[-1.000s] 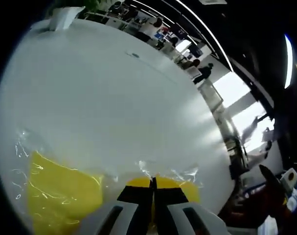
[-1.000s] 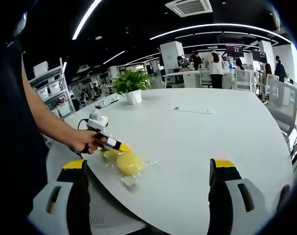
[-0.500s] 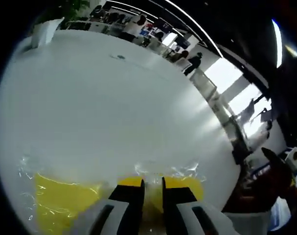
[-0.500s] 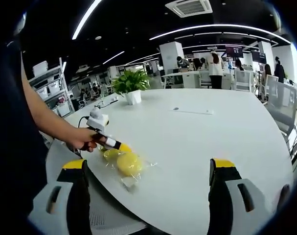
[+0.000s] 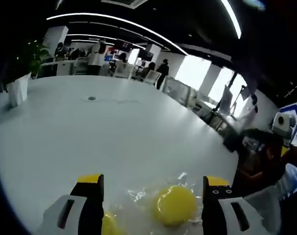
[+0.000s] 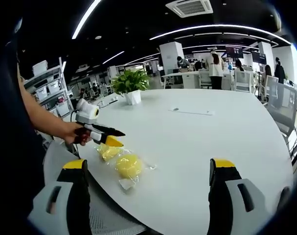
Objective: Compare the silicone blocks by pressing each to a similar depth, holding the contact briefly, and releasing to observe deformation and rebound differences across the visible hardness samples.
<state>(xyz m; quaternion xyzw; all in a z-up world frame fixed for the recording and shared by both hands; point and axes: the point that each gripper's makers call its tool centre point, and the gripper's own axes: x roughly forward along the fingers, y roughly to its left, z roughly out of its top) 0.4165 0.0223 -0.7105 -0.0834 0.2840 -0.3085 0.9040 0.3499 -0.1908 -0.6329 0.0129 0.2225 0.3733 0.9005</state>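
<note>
Right gripper view: left claw [image 6: 111,137] hangs jaws apart just above two bagged yellow silicone blocks [image 6: 128,165] near the table [image 6: 197,147] edge, right claw [image 6: 147,171] wide apart and empty; an off-centre press could skid the slick bag off the edge.

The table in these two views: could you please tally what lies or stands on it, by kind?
Yellow silicone blocks in clear wrap: 2 (round one, second one)
Potted plant: 1
Total: 3 on the white table
</note>
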